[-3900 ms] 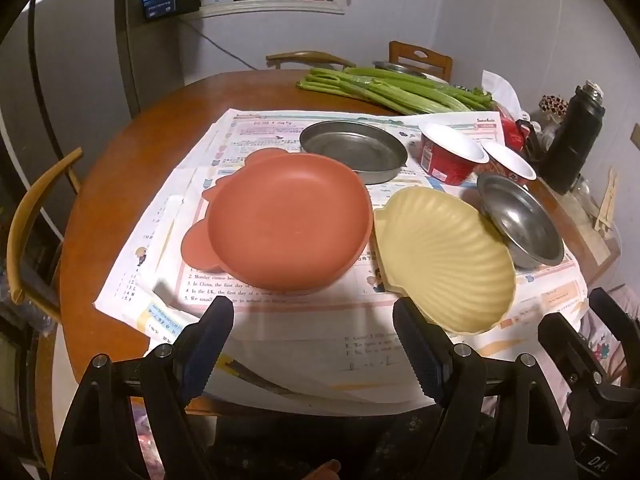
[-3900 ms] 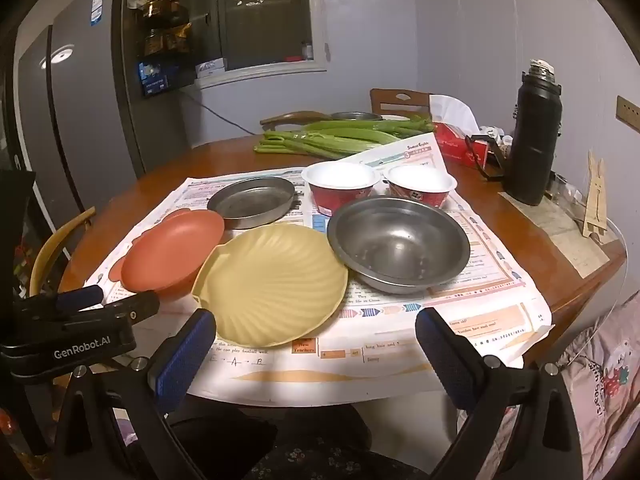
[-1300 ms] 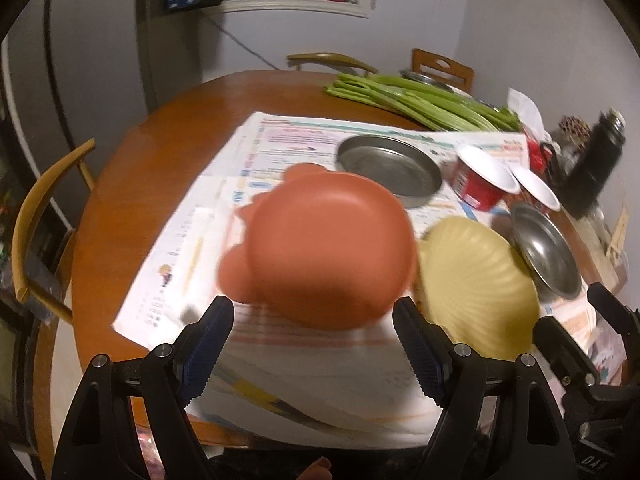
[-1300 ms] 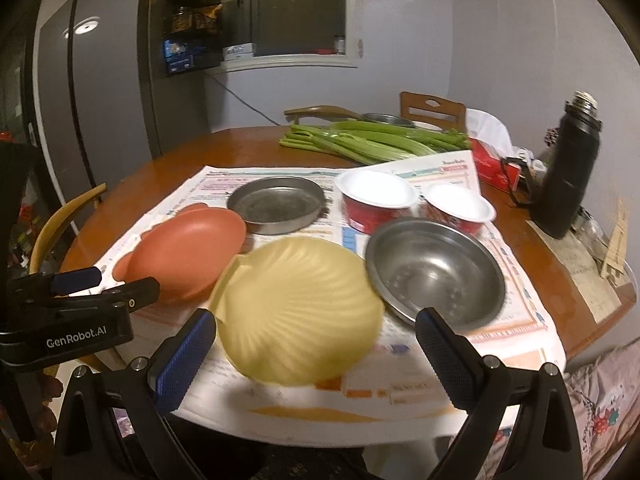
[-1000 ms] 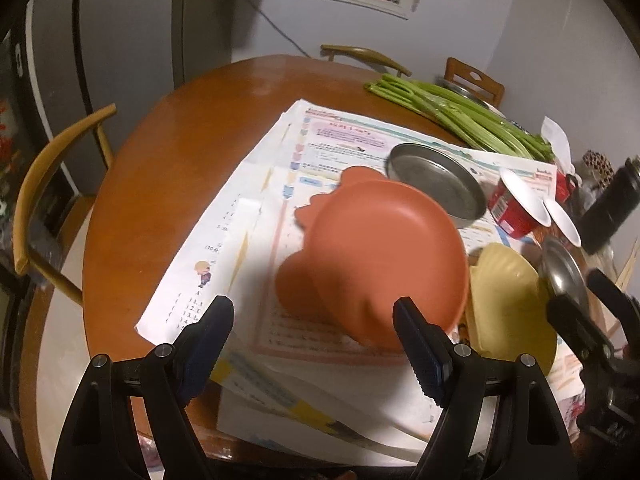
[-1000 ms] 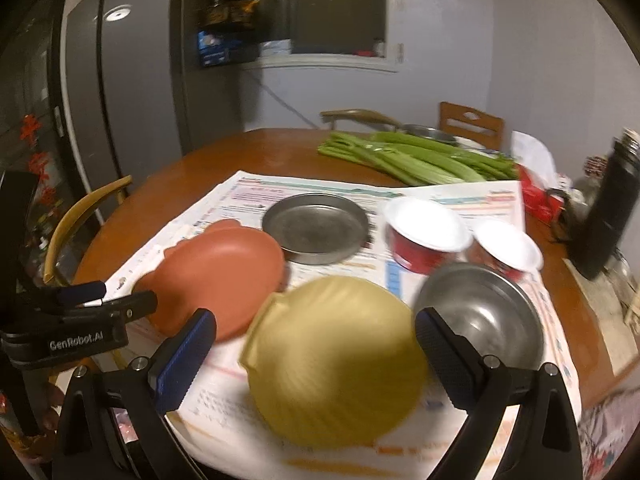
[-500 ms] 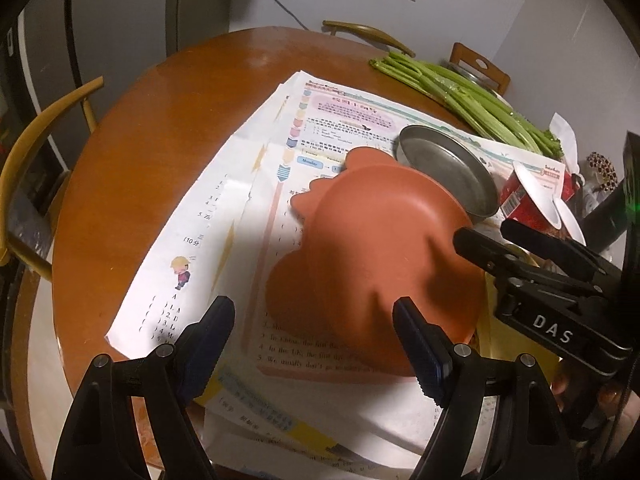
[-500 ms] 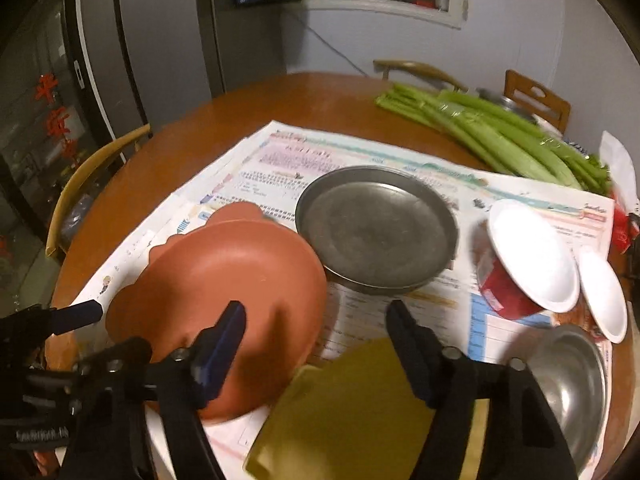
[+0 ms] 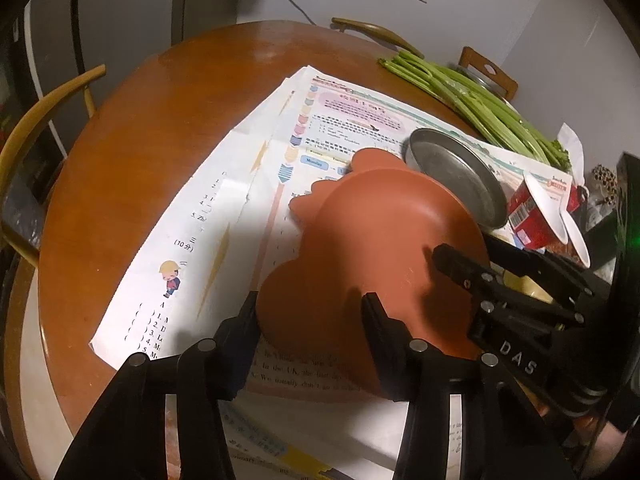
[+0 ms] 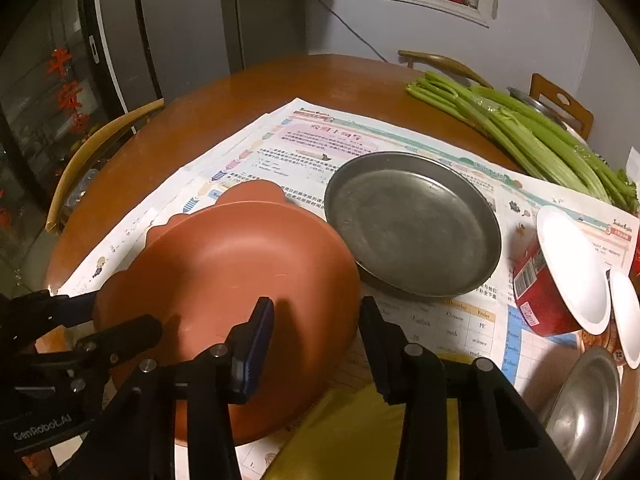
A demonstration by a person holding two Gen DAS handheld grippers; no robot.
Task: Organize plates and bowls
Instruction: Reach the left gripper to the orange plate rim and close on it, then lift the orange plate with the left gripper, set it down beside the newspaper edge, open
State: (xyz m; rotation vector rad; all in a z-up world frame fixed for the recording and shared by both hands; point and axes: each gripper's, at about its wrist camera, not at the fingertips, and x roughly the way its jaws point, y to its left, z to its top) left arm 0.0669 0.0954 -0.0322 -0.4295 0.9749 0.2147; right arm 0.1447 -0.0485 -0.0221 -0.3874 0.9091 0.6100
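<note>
A terracotta plate (image 9: 380, 240) with ear-like lobes lies on the newspaper. My left gripper (image 9: 312, 316) straddles its near-left lobe; its jaws are closing with the lobe between them, and I cannot see the pads pressing. My right gripper (image 10: 316, 324) is shut across the plate's (image 10: 240, 264) near-right rim, one finger inside the rim and one outside. In the left wrist view the right gripper (image 9: 464, 250) reaches over that rim. A yellow shell plate (image 10: 360, 432) lies partly under the right gripper. Further right are a steel plate (image 10: 412, 220), two red bowls (image 10: 536, 292) and a steel bowl (image 10: 584, 408).
Newspaper (image 10: 304, 140) covers the middle of the round wooden table (image 10: 240, 92). Celery stalks (image 10: 520, 124) lie along the far right. Wooden chairs (image 10: 92, 148) stand at the left and far edges. A fridge stands behind the table.
Both grippers came down and in onto the terracotta plate. The right one swung left from the yellow plate to it. Both pairs of jaws narrowed from wide open.
</note>
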